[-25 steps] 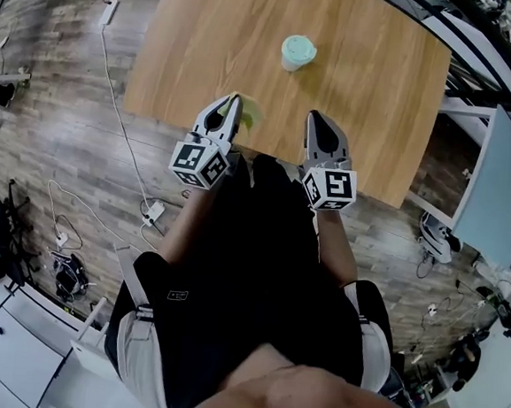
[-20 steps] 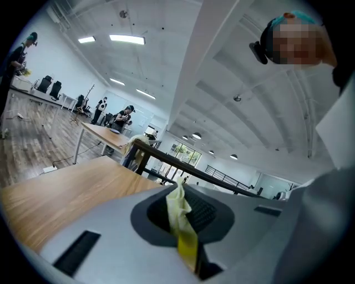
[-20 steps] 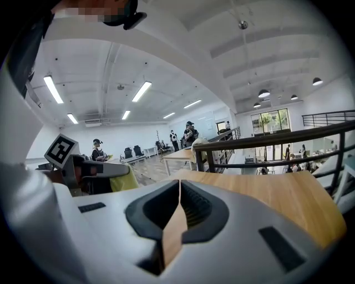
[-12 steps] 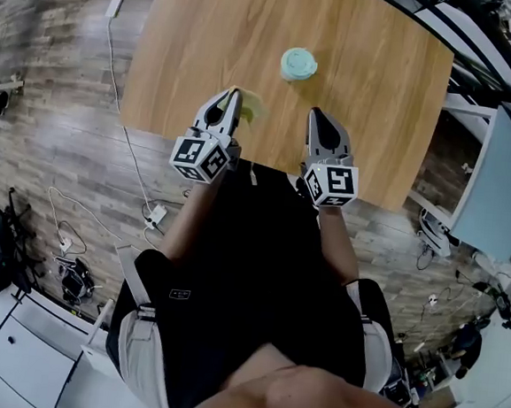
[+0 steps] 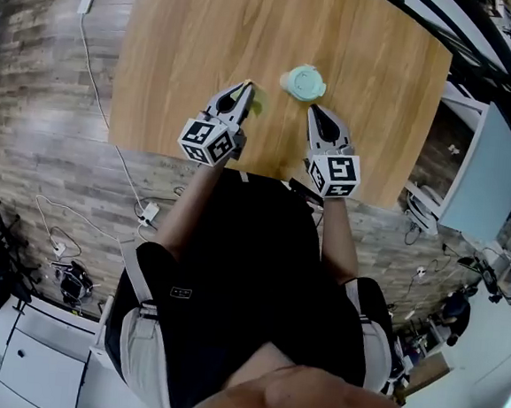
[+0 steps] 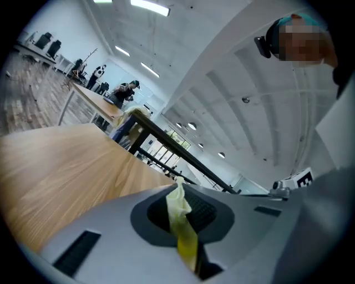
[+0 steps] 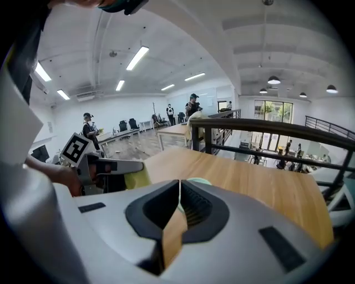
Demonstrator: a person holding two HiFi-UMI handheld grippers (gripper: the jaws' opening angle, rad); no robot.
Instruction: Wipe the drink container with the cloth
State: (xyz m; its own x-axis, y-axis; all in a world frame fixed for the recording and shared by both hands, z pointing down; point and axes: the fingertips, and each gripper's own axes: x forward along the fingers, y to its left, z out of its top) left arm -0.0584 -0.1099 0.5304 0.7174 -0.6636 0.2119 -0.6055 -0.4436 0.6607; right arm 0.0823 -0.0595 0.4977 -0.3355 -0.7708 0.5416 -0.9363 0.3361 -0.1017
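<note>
A pale mint drink container (image 5: 302,81) with a lid stands on the wooden table (image 5: 200,25). My left gripper (image 5: 245,88) is just left of it, shut on a yellow-green cloth (image 5: 257,99). In the left gripper view the cloth (image 6: 181,219) is pinched between the jaws of the left gripper (image 6: 178,186) and sticks up past them. My right gripper (image 5: 314,112) is shut with nothing in it, just in front of the container. In the right gripper view the container's lid (image 7: 195,181) peeks over the closed tips of the right gripper (image 7: 179,184). The cloth (image 7: 137,178) shows at the left.
The table's near edge (image 5: 267,169) runs under both grippers, and the person's body is right behind it. A power strip and cables (image 5: 86,2) lie on the wood floor to the left. Black railings and a white panel (image 5: 477,165) stand to the right.
Both grippers have moved forward over the table toward the container. The left one, still holding the cloth, now sits close beside it.
</note>
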